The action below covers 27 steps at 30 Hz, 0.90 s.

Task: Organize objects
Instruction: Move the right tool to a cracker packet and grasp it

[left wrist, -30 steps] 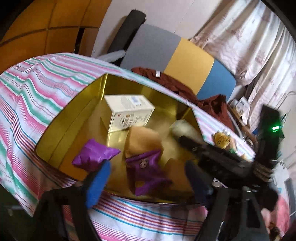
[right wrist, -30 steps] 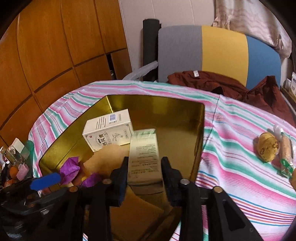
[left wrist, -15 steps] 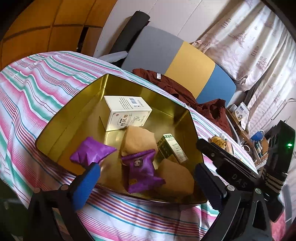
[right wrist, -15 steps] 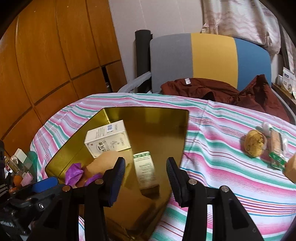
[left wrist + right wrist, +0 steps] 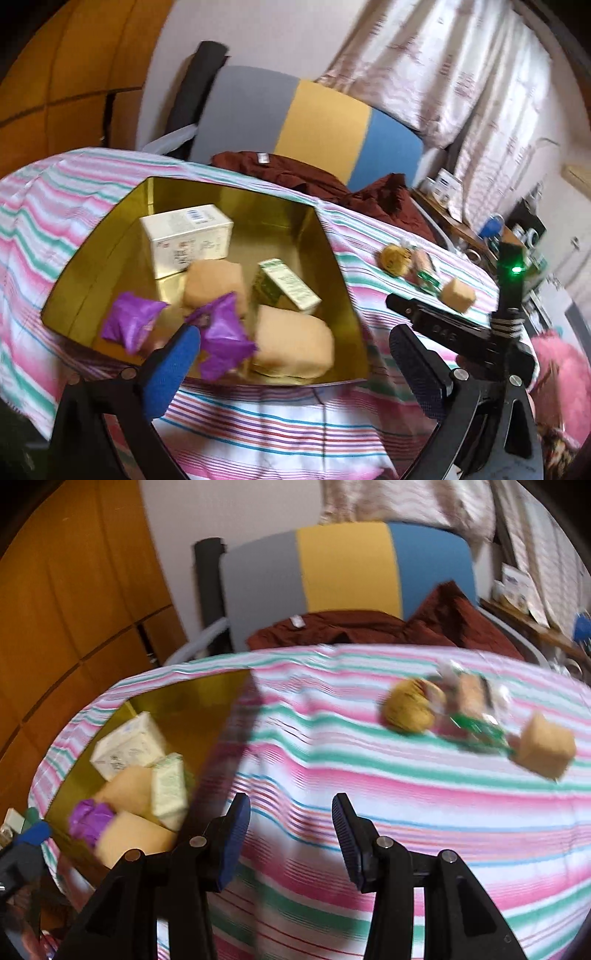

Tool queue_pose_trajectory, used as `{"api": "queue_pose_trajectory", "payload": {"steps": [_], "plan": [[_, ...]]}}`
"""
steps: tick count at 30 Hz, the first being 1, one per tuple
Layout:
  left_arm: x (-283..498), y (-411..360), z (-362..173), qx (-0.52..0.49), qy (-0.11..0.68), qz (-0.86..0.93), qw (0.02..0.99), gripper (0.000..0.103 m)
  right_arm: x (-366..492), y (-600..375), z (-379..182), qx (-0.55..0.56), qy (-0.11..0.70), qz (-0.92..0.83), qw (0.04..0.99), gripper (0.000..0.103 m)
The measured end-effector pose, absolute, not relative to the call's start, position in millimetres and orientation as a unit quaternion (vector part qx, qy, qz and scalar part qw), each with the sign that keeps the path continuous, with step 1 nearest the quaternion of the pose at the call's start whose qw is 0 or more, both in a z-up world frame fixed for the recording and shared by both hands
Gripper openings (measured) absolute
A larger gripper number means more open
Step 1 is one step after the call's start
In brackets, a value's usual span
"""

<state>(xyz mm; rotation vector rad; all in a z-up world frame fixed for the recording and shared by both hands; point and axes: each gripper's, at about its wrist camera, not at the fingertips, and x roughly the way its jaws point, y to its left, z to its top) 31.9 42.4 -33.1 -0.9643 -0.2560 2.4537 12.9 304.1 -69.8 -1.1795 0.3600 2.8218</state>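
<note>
The green-and-white carton (image 5: 286, 286), which sat between the right gripper's pads a second ago, now lies in the gold tin (image 5: 221, 192), leaning among 2 tan bread blocks (image 5: 291, 341) and just right of the larger white box (image 5: 186, 236). 2 purple packets (image 5: 221, 338) lie at the tin's near edge. That placement looks finished.

The right gripper (image 5: 291, 834) has swung away from the tin towards the right and now points over the bare striped tablecloth (image 5: 369, 775). Its jaws have just been opening a little and stand partly apart with nothing between them.

The left gripper (image 5: 295, 365) hangs at the near rim of the tin. Its jaws have just been opening and are spread wide, holding nothing; the purple packet in front of its blue pad (image 5: 171, 369) lies in the tin, not in a grip.

What remains loose sits on the cloth well to the right of the tin: a round yellow-brown pastry (image 5: 408, 709), a wrapped snack with a green end (image 5: 474, 710) just beside it, and a tan cube (image 5: 546, 746) nearest the right edge. Judging by where the right gripper is heading, 1 of these 3 is the likely next pick, and blur makes their exact contact hard to tell.
</note>
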Motion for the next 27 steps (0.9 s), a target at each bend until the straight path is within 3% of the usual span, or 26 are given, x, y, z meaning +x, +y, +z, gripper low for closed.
{"api": "queue_pose_trajectory", "payload": {"steps": [14,22,27], "plan": [[58.8,91.1,-32.6,-0.360,-0.045,0.880,0.308,0.103,54.6,395.2,-99.5,-0.391,0.153,0.898,0.128,0.046],[65.5,109.8,-28.5,-0.360,-0.023,0.875,0.324,0.103,-4.1,437.1,-56.2,-0.338,0.120,0.915,0.186,0.047],[67.9,110.6,-29.0,-0.367,-0.024,0.873,0.319,0.103,-57.8,461.4,-53.3,-0.362,0.135,0.898,0.209,0.048]]}}
